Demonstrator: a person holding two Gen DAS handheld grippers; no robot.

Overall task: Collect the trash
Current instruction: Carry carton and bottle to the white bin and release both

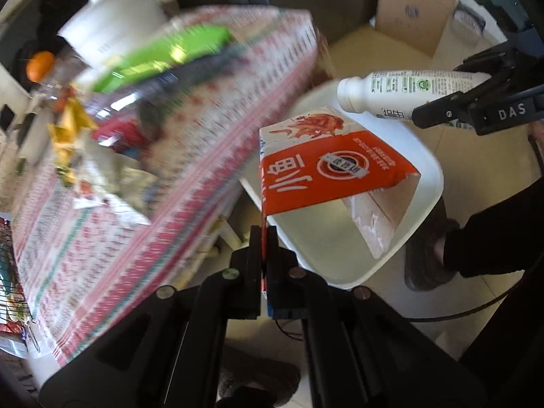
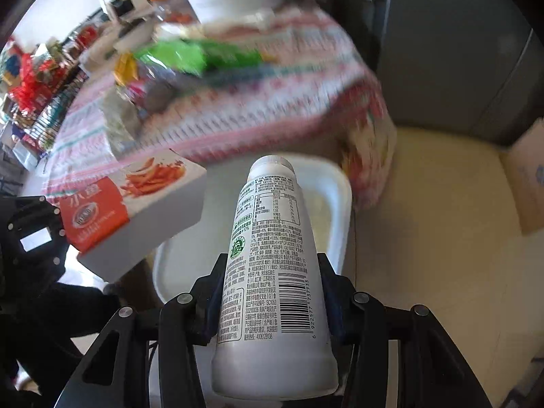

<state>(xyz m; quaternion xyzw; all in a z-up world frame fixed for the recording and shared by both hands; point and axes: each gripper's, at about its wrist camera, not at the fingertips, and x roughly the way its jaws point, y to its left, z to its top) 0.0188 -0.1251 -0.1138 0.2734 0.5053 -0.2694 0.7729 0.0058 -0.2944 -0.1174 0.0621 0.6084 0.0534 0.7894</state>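
Observation:
My left gripper [image 1: 263, 238] is shut on the flap of an opened red and white carton [image 1: 333, 166] and holds it over a white bin [image 1: 425, 210] on the floor. The carton also shows in the right wrist view [image 2: 136, 204], at the left. My right gripper [image 2: 272, 272] is shut on a white bottle [image 2: 272, 265] with printed text and a barcode, its cap end pointing over the bin [image 2: 336, 204]. In the left wrist view the right gripper [image 1: 476, 102] holds the bottle [image 1: 408, 88] at the upper right, above the bin.
A table with a red patterned cloth [image 1: 204, 153] stands beside the bin, carrying a green packet [image 1: 163, 54], wrappers [image 1: 71, 125], an orange [image 1: 40, 64] and a white pot [image 1: 115, 20]. A cardboard box [image 1: 418, 10] stands on the floor behind. A person's leg and shoe [image 1: 442, 255] are right of the bin.

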